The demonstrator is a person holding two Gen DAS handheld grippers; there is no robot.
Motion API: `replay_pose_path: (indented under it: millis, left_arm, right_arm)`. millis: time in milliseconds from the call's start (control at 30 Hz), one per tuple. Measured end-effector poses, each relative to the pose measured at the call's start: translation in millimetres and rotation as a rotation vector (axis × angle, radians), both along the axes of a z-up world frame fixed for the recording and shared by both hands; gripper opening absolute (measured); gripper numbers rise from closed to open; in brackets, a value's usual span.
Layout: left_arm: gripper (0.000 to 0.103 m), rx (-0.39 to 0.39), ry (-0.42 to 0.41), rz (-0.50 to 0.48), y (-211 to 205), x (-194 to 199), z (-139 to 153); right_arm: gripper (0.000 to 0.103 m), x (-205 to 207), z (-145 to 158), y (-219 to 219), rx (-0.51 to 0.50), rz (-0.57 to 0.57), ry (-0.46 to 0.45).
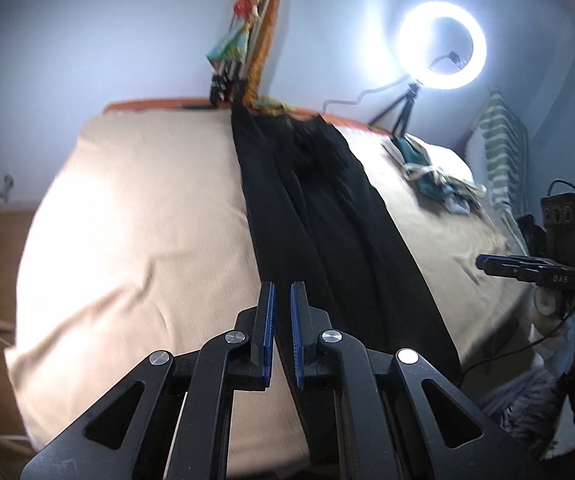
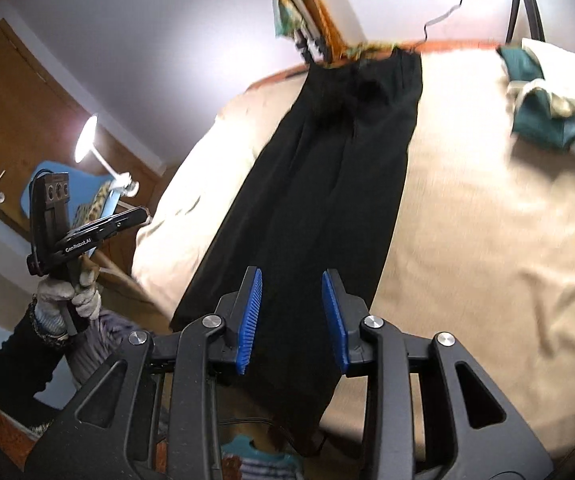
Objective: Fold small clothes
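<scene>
Left claw (image 1: 282, 308) is pinched nearly shut with nothing in it, tilted down over the near edge of the bed (image 1: 135, 216). The black trousers (image 1: 327, 232) run lengthwise from that edge to the far one. Right claw (image 2: 292, 312) is part open, empty, right above their near end, so probably nearer.

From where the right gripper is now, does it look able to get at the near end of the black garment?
Probably yes. The right gripper stands open, empty, just above the near end of the black garment, which lies flat on the beige bed cover. Nothing lies between them.
</scene>
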State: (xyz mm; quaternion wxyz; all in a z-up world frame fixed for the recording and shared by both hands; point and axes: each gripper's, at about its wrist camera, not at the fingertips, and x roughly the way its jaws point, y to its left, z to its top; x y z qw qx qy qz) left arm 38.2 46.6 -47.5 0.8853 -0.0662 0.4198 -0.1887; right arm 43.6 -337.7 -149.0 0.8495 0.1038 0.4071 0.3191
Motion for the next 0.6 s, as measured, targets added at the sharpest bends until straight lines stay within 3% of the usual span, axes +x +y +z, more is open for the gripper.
replay_pose_path:
  millis: [600]
  left_arm:
    - [0.007,0.105,-0.069,0.051,-17.5,106.7,13.2]
  right_arm:
    - [0.033,117.8,54.8,-9.0,-0.054,-0.144,-0.115]
